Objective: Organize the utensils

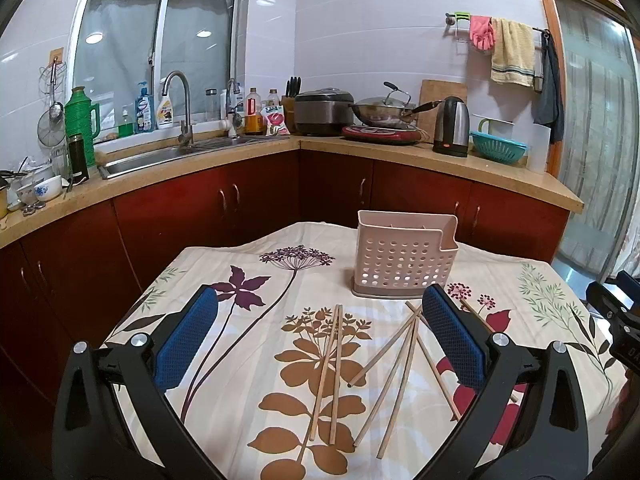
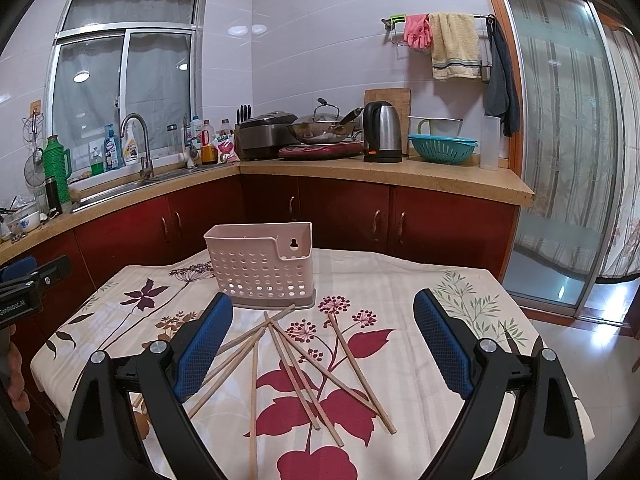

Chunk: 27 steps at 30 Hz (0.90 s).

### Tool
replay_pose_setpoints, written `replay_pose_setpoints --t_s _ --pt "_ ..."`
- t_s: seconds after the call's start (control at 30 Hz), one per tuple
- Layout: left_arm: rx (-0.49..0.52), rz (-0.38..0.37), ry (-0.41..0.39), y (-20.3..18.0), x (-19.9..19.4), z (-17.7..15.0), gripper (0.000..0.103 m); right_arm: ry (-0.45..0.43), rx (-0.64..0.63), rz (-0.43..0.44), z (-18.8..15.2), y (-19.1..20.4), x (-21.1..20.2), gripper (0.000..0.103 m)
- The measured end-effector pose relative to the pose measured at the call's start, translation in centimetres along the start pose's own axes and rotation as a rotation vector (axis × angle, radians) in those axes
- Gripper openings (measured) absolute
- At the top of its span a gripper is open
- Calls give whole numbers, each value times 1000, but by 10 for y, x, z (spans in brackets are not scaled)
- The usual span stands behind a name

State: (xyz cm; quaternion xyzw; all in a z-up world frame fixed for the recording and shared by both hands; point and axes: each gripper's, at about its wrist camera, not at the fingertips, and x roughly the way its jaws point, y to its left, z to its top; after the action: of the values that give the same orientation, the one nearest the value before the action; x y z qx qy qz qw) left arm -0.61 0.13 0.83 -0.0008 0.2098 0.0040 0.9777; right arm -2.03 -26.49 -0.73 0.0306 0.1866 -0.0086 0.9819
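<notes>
Several wooden chopsticks (image 1: 334,372) lie loose and crossed on the flowered tablecloth (image 1: 248,360); in the right wrist view they (image 2: 304,376) fan out between my fingers. A pale pink perforated utensil holder (image 1: 404,258) stands upright just behind them, also in the right wrist view (image 2: 262,266). My left gripper (image 1: 320,312) is open and empty, above the chopsticks. My right gripper (image 2: 324,314) is open and empty, above the pile. The right gripper's body shows at the right edge of the left view (image 1: 616,316).
The small table's edges drop off on all sides. Behind it runs an L-shaped counter (image 1: 400,152) with red cabinets, a sink (image 1: 168,158), wok, kettle (image 1: 452,126) and teal colander. A glass sliding door (image 2: 560,140) is at the right.
</notes>
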Motion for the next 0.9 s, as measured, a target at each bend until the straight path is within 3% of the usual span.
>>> replay_pose_setpoints --t_s 0.63,0.9 --pt "1 9 7 0 1 -7 100 12 1 8 -5 4 3 89" --pt "4 9 71 6 24 -23 100 45 13 19 -21 -5 17 89"
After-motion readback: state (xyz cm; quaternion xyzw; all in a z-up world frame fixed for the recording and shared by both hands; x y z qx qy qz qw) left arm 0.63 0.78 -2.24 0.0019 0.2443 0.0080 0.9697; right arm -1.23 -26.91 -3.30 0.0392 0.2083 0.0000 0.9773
